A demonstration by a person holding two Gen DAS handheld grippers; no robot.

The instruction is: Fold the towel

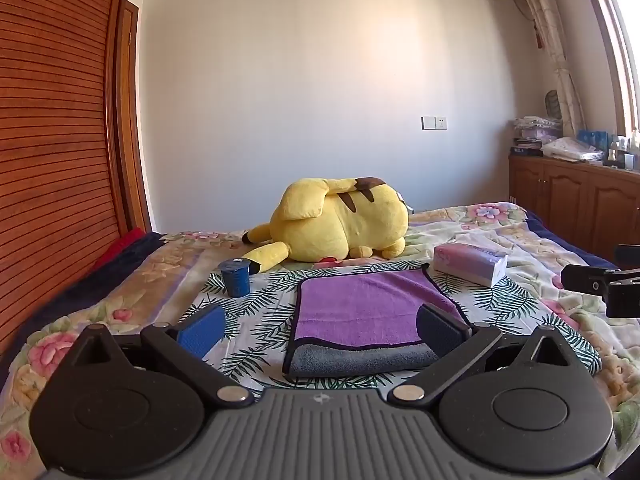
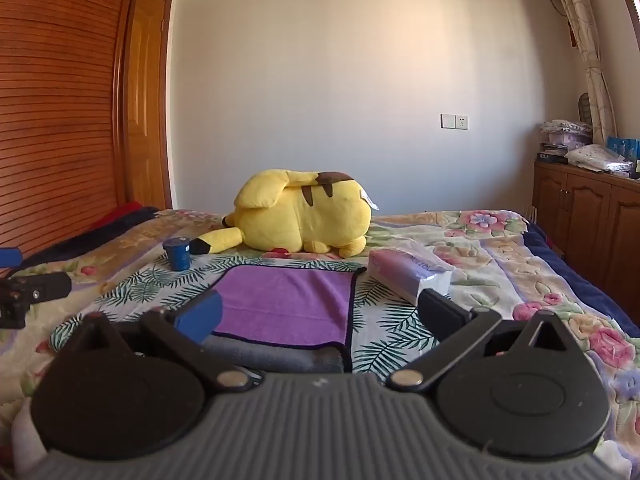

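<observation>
Left wrist view. Left gripper (image 1: 320, 330): black linkage arms, ribbed grey housing, jaws spread wide, nothing between them. One pad is blue and finely textured, the other dark. It sits low at the near edge of the towel (image 1: 368, 312). Towel: plush terry, purple on top with a thin dark binding, a grey layer showing along the near edge; folded into a rough rectangle, lying flat on a leaf-print cloth (image 1: 256, 312) spread over the bed. Blue ribbed cup (image 1: 236, 278) upright, left of the towel and apart from it. Tissue pack (image 1: 470, 262), soft pink-and-white wrapper, just beyond the towel's far right corner. Yellow plush toy (image 1: 340, 218), pile fabric with brown stripes, lies on its side behind the towel. The right gripper (image 1: 600, 284) enters from the right edge, only black parts visible.

Right wrist view. Right gripper (image 2: 320, 320): same build, jaws spread wide, empty. Its blue pad overlaps the towel's (image 2: 288, 304) near left corner; contact cannot be told. Grey underside bunches thickly along the near edge. Floral quilt (image 2: 520, 264), padded and stitched, covers the bed, with a dark blue border on the right. Slatted wooden wardrobe (image 2: 60, 120) on the left, plain pale wall (image 2: 340, 80) behind, wooden cabinet (image 2: 592, 232) with arched door panels on the right, folded linens stacked on top. Patterned curtain (image 2: 588, 40) hangs in the right corner.
</observation>
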